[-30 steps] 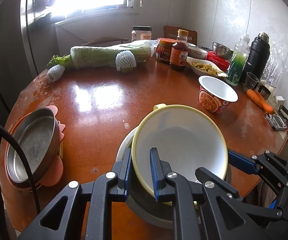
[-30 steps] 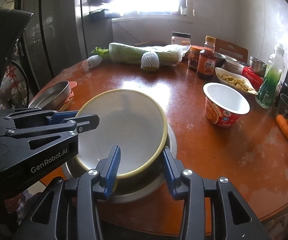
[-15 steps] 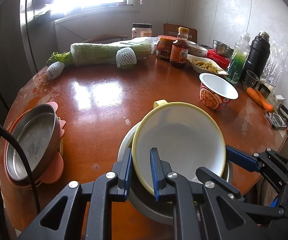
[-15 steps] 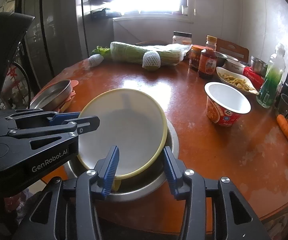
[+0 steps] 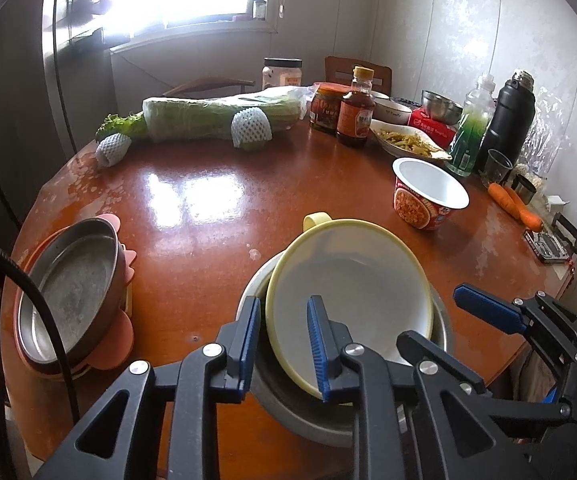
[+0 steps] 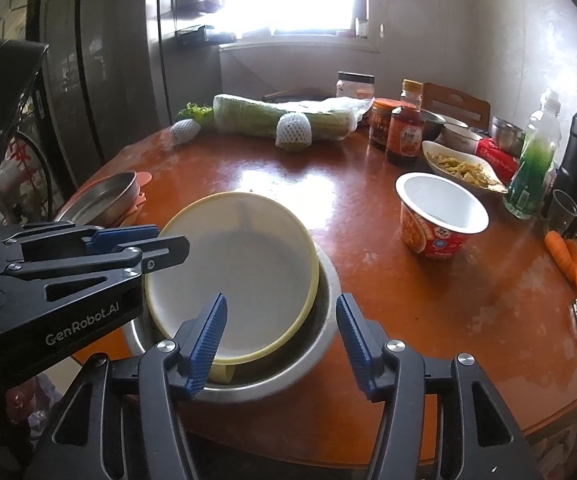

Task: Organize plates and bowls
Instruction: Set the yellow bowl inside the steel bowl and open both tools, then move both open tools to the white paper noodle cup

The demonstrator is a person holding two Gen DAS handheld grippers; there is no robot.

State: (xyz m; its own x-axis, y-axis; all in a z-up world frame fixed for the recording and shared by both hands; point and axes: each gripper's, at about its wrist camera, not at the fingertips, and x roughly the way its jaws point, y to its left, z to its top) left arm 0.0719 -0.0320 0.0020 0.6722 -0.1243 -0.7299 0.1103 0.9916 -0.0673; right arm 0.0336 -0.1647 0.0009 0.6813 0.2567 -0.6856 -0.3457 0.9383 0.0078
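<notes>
The steel pan [image 5: 64,292] sits at the left edge of the round table [image 5: 192,208], resting on a pink mat [image 5: 122,340].

The left gripper [image 5: 284,344] straddles the near-left rim of the yellow bowl [image 5: 352,292]. Its jaws have just been opening. One blue pad is outside the rim and one inside, with a visible gap on the outer side, so the pads no longer pinch the bowl.

The yellow bowl lies tilted inside the steel basin [image 6: 320,344] at the near edge of the table. Its handle [image 5: 315,219] points away from the left wrist camera.

The right gripper [image 6: 282,344] has also just been opening. Its jaws stand spread. The left pad is just beside the bowl's near rim; the right pad hangs over the basin rim, clear of the bowl.

Further right stand the instant noodle cup [image 6: 440,216], a dish of food [image 6: 464,170], and two carrots [image 6: 570,262].
</notes>
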